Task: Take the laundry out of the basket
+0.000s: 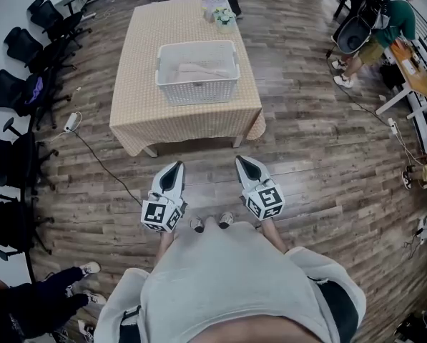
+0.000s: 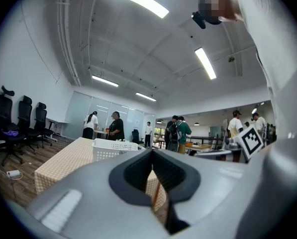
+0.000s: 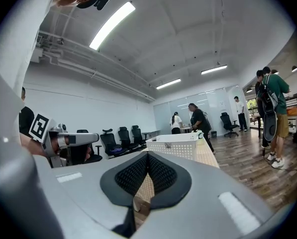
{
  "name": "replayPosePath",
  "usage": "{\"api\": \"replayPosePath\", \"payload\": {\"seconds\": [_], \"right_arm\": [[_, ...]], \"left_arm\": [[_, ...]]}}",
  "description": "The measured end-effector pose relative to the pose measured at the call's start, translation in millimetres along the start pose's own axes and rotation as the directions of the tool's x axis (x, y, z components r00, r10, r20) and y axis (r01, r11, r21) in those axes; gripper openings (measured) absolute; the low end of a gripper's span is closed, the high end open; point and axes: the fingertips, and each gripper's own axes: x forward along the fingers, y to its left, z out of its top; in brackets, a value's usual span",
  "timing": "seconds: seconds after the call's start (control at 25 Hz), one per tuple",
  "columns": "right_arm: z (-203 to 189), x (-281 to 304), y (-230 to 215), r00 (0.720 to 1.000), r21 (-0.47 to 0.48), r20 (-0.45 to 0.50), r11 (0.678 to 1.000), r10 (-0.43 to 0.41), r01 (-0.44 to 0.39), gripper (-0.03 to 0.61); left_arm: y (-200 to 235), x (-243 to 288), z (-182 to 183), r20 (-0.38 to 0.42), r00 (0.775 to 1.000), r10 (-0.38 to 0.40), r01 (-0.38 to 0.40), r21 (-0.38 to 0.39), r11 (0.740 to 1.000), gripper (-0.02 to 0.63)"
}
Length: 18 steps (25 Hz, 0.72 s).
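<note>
Wooden flooring; one table (image 1: 145, 113) under a checked cloth. White basket (image 1: 197, 88) stands mid-table, with pale laundry (image 1: 193, 68) lying inside. Left gripper (image 1: 174, 171) and right gripper (image 1: 246, 166) hang short of the table's near edge, both pressed together and empty. Risks: a snagged pull could drag the light basket. The cable (image 1: 99, 159) left of the table could catch feet.
</note>
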Motion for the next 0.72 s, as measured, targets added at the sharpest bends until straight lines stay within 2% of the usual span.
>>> {"api": "replayPosePath", "payload": {"seconds": [0.24, 0.44, 0.72], "right_arm": [[-1.6, -8.3, -12.6, 0.998, 0.000, 0.008, 0.998, 0.056, -0.056, -0.002], [-21.9, -9.9, -22.4, 0.997, -0.033, -0.063, 0.998, 0.055, -0.057, -0.002], [-21.9, 5.3, -34.8, 0.995, -0.026, -0.071, 0.997, 0.072, -0.074, -0.002]], "left_arm": [[-16.7, 7.5, -3.8, 0.003, 1.000, 0.029, -0.029, 0.010, 1.000, 0.011], [-22.7, 6.5, -16.3, -0.014, 0.998, 0.060, -0.060, 0.006, 0.998, 0.010], [-14.0, 25.9, -19.7, -0.020, 0.997, 0.074, -0.074, -0.004, 0.997, 0.009]]}}
